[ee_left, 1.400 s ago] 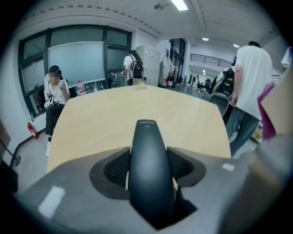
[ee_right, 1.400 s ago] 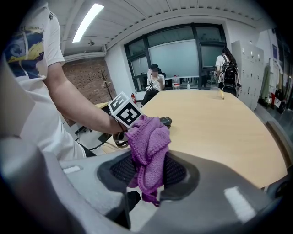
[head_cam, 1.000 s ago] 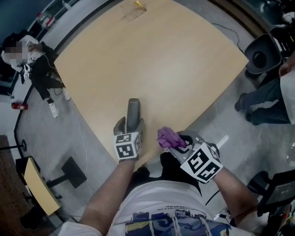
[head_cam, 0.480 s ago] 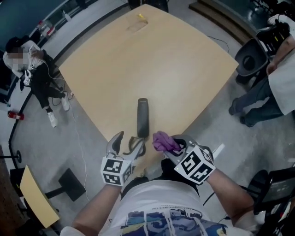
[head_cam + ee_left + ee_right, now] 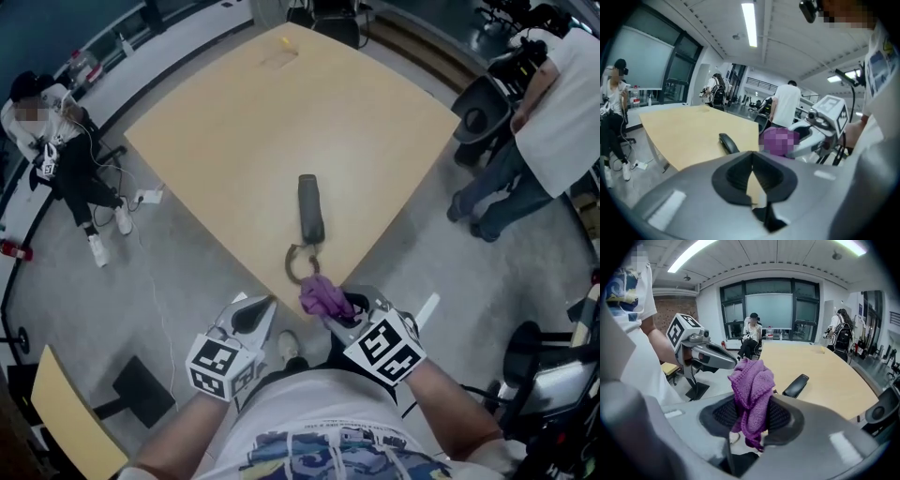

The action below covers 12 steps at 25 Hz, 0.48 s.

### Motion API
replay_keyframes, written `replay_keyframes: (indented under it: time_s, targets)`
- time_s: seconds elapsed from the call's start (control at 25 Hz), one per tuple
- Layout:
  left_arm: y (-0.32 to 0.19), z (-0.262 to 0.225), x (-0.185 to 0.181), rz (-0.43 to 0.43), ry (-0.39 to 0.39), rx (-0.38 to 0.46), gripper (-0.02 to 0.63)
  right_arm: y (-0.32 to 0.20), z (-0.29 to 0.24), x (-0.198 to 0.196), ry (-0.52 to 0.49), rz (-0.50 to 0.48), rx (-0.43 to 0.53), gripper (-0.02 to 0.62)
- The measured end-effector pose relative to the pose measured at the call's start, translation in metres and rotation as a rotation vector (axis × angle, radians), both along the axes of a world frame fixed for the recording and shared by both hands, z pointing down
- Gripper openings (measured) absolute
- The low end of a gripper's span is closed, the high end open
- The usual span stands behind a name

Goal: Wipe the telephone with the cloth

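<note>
Seated person (image 5: 52,131) at upper left, beside table (image 5: 253,122); left gripper (image 5: 251,317) at lower left, over floor short of table edge, jaws just closed tip to tip, nothing between them; phone (image 5: 310,208) flat on table at frame centre, near its lower corner, coiled cord (image 5: 298,264) trailing toward edge; purple cloth (image 5: 319,294) bunched, pinched in right gripper (image 5: 330,309) at lower centre, by table corner, apart from phone; standing person (image 5: 553,84) at upper right.

Left claw (image 5: 753,161), just closed, empty.
</note>
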<state>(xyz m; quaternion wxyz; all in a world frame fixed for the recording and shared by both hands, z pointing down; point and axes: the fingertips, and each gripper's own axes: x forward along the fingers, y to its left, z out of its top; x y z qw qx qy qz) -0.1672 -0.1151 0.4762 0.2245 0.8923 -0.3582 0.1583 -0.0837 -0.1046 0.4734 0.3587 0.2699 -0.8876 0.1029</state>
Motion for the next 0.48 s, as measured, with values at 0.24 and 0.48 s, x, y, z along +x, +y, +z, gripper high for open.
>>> replay_keyframes:
  time_s: [0.24, 0.48]
  targets:
    - [0.047, -0.001, 0.007, 0.134, 0.061, -0.047, 0.002, 0.044, 0.002, -0.015, 0.014, -0.026, -0.006, 0.140]
    - [0.079, -0.006, 0.033, 0.165, 0.074, -0.046, 0.002, 0.069, -0.009, -0.009, -0.018, -0.055, 0.030, 0.140]
